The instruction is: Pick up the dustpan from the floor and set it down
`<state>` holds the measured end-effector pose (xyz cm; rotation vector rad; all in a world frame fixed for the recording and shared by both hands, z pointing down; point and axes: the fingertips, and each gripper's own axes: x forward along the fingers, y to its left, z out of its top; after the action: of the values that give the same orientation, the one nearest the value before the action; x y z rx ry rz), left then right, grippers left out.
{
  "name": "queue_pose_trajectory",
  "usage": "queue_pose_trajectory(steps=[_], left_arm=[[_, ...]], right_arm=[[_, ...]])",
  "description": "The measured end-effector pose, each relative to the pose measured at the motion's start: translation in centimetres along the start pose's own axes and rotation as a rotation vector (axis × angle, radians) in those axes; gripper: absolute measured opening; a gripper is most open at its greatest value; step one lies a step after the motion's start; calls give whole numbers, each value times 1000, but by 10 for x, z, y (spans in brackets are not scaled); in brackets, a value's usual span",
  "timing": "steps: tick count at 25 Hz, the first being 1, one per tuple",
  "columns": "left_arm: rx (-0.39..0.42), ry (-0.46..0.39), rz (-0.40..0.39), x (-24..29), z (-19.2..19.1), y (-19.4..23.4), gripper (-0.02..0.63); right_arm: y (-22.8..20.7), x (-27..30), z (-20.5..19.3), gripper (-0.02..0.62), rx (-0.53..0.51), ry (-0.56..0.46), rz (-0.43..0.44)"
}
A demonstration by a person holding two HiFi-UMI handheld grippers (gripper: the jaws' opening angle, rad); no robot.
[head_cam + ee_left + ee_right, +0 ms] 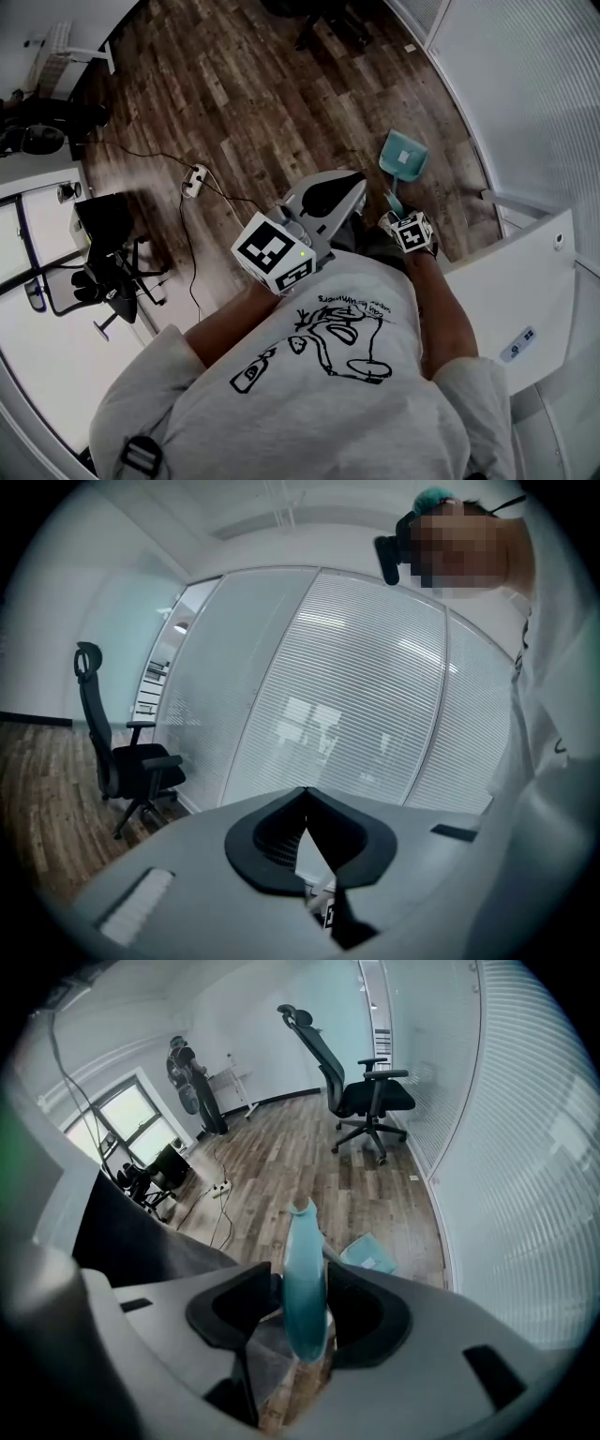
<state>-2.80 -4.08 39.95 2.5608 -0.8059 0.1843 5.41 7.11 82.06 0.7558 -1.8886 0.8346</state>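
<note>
The teal dustpan's pan [403, 157] shows over the wood floor near the glass wall, its handle [393, 202] running back to my right gripper [398, 214]. In the right gripper view the teal handle [305, 1288] stands upright between the jaws, with my right gripper [306, 1312] shut on it, and the pan [368, 1253] lies beyond the jaws. Whether the pan touches the floor I cannot tell. My left gripper [342, 187] is held at chest height beside the right one. In its own view the left gripper [304, 803] is shut with nothing in it, facing the glass wall.
A glass wall with blinds [525, 84] curves along the right. A white partition [525, 281] stands close at the right. A power strip with cables [195, 180] lies on the floor to the left, near a dark chair [112, 272]. A black office chair [361, 1091] stands farther off.
</note>
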Motion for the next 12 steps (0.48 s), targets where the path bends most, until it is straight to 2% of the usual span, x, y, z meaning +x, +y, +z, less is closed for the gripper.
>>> queue_pose_trajectory(steps=[12], left_arm=[[-1,0,2,1,-1,4,2]], right_arm=[[-10,0,1,129,-6,-25,-62]])
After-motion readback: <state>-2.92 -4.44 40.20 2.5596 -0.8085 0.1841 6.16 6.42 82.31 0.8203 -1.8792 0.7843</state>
